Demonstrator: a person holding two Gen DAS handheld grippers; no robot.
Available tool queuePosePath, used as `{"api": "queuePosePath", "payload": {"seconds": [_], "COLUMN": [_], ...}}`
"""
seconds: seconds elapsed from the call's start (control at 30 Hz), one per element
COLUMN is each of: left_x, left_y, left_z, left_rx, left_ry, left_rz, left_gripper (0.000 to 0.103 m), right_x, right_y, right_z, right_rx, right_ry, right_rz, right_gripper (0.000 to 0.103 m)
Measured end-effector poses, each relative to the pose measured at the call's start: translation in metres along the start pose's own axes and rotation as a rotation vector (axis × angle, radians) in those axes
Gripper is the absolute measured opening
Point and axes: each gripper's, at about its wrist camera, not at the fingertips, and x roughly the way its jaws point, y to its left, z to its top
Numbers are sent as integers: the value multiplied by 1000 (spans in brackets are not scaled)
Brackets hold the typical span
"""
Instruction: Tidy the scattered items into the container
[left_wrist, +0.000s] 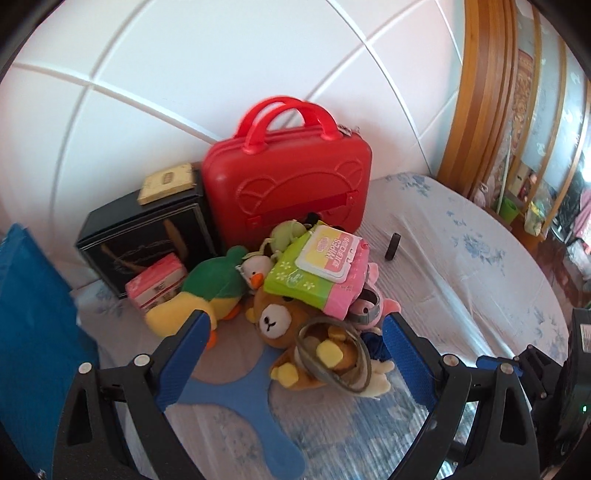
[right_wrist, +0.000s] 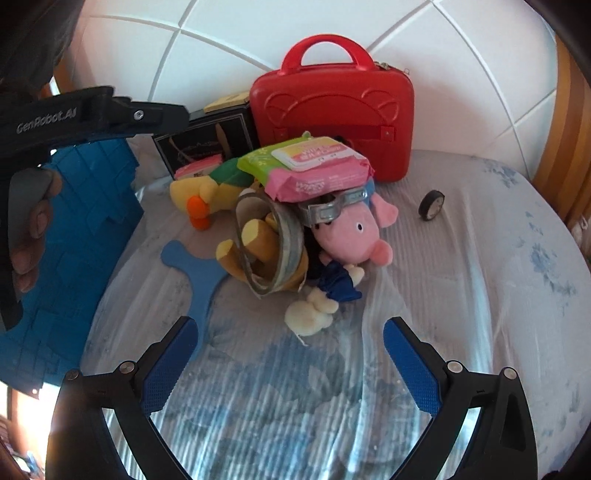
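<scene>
Both grippers stood wide open and empty. Straight ahead of the left gripper (left_wrist: 295, 339), nearly between its fingers, lay the brown bear (left_wrist: 280, 325) atop the heap before the closed red case (left_wrist: 288, 184); the right gripper (right_wrist: 290, 354) hung farther back.

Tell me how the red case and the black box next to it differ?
The red case stands upright with rounded corners and a looped carry handle on top; the black box is squat, square-edged and has no handle. The red case has nothing on top of it, while the black box has a small tan box lying on its top. The case rises higher than the box. Both stand on the bed by the white wall.
</scene>
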Motion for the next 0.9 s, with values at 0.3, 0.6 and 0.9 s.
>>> {"api": "queuePosePath", "payload": {"seconds": [0.3, 0.6, 0.9], "left_x": [107, 159, 169], "left_y": [-28, -42, -42], "left_z": [28, 38, 51], "left_rx": [157, 240, 256], "left_ry": [119, 220, 276], "left_rz": [-96, -73, -87], "left_gripper": [95, 95, 73], "right_x": [34, 77, 109], "right_y": [-27, -14, 22], "right_z": [-18, -1, 24], "right_rx": [37, -31, -118], "right_ry": [30, -26, -127], "right_rz": [-5, 42, 21], "right_gripper": [102, 102, 102]}}
